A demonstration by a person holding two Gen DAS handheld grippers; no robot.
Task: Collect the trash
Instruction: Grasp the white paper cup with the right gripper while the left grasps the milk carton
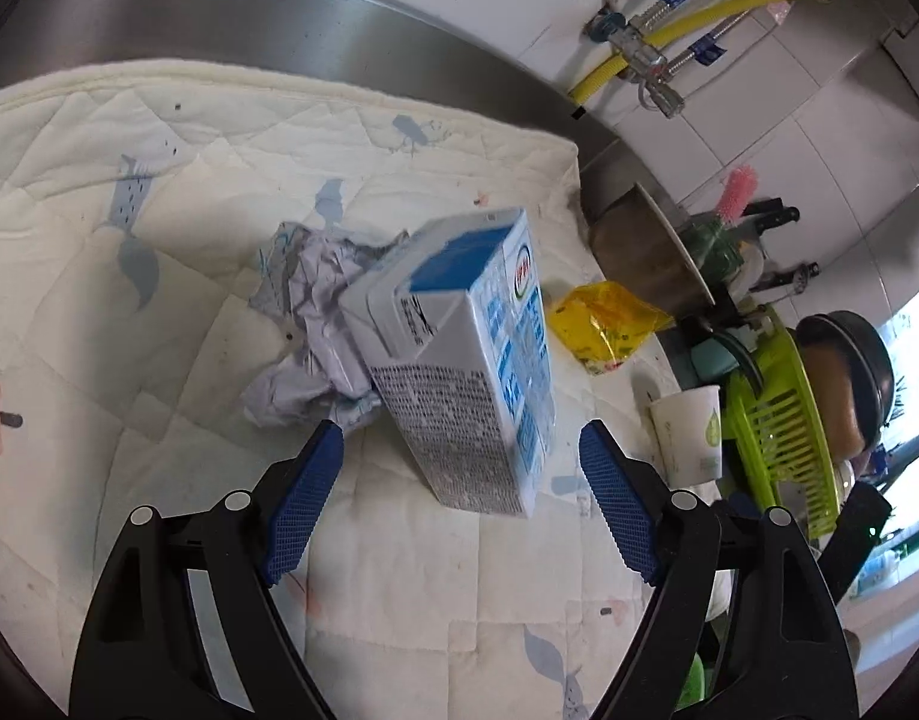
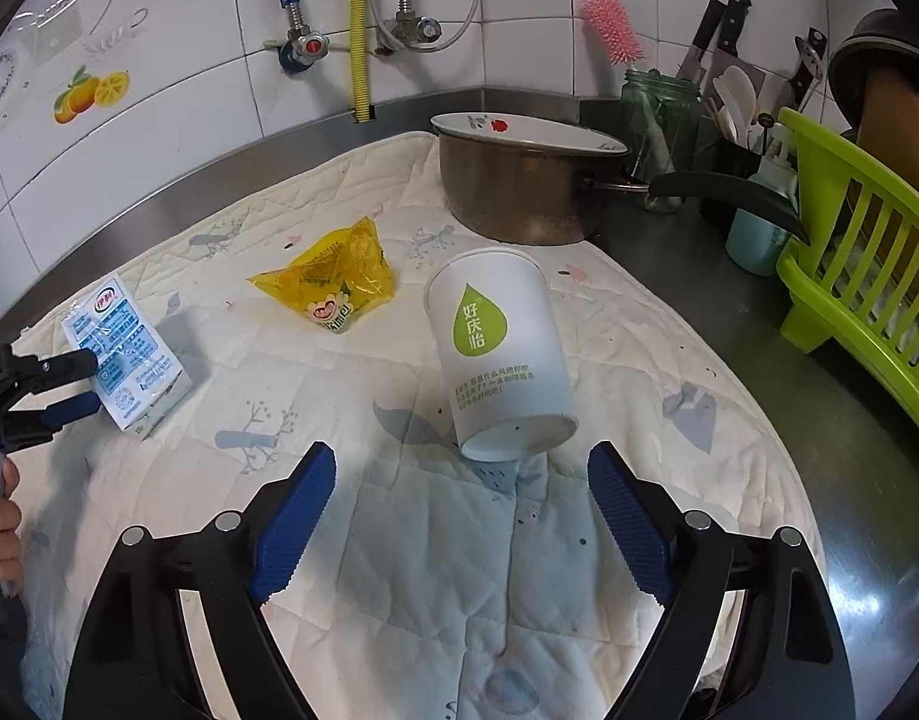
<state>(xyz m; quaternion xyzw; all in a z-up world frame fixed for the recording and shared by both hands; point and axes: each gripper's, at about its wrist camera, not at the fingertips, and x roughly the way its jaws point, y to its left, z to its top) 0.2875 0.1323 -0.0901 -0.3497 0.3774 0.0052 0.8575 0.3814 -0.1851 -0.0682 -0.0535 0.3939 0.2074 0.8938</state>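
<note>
Blue ribbed pads on black plastic arms fill the near edge of both wrist views. Both the left gripper [image 1: 462,450] and the right gripper [image 2: 462,474] stand wide apart and hold nothing.

Just beyond the left gripper stands a milk carton [image 1: 465,354], a blue and white box of coated card, tilted on the quilted cloth [image 1: 129,360], with its lower end reaching in between the pad tips without touching them. Crumpled paper [image 1: 303,324] lies against its far left side. A yellow wrapper [image 1: 603,324] lies well to the right.

Just beyond the right gripper stands a white paper cup [image 2: 501,348] with a green drop logo, upside down, its base rim nearest the pads. The same yellow wrapper [image 2: 333,282] of crinkled film lies to the far left, and a metal pot [image 2: 519,192] under a plate stands behind. A green plastic rack [image 2: 867,276] stands at the right.

The step in hand looks like the approach to two pickups. For the carton, the pads should probably close across its flat side faces, low and square, because coated card is slick and may slip. For the cup, a gentle grip around the middle seems wise; thin paper walls are likely to buckle, and the soft cloth may let it tip.
</note>
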